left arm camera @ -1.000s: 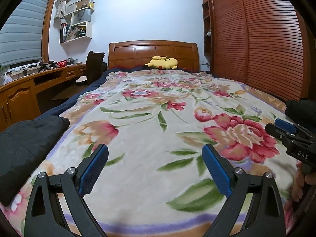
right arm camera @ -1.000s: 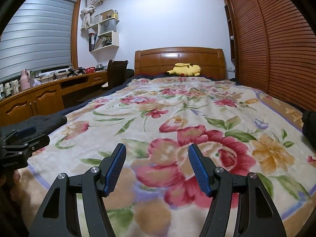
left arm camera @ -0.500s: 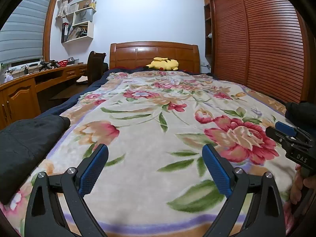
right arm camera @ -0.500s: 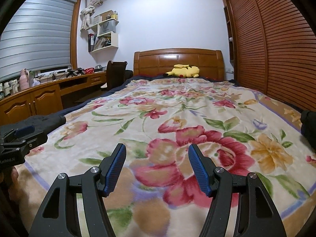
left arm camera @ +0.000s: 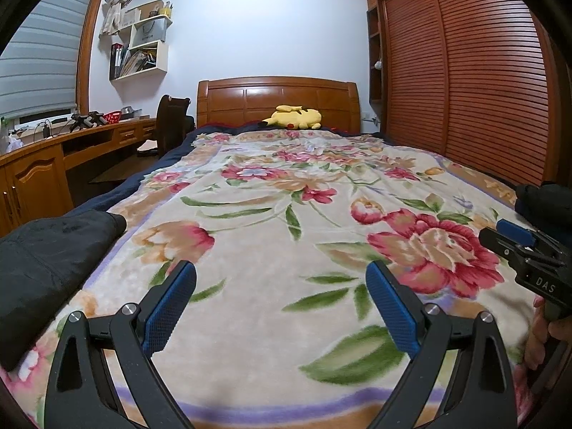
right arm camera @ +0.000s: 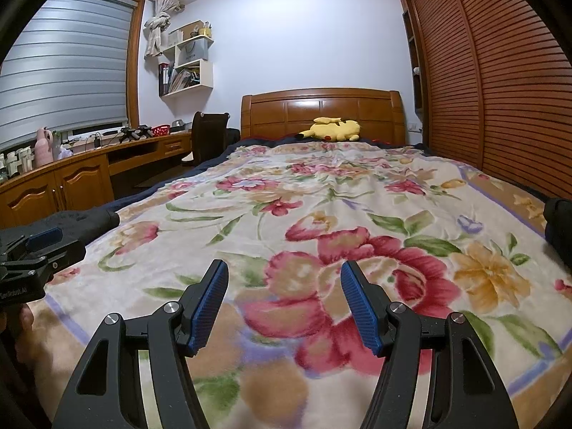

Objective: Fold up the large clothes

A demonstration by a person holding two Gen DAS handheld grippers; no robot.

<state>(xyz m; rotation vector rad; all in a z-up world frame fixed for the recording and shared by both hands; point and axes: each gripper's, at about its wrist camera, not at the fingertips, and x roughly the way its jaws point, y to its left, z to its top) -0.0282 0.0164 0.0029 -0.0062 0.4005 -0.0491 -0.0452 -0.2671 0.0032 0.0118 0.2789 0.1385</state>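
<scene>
Grippers idle above the foot edge of the floral bed cover (left arm camera: 250,279): left gripper (left arm camera: 280,302) and right gripper (right arm camera: 284,302) both released, jaws apart, nothing between the pads. Dark garment (left arm camera: 46,257) lies bunched at the bed's left edge, a second dark bundle (right arm camera: 559,228) at the right edge. Judged stage: pre-fold; next move calls for reaching to one garment, pinching an edge and spreading it flat mid-bed.

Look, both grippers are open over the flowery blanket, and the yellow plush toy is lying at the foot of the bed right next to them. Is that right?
Not quite. The yellow plush toy lies at the far end of the bed, against the wooden headboard, not by the grippers. The right wrist view shows it. The rest holds: the left gripper and right gripper are both open over the floral blanket.
</scene>
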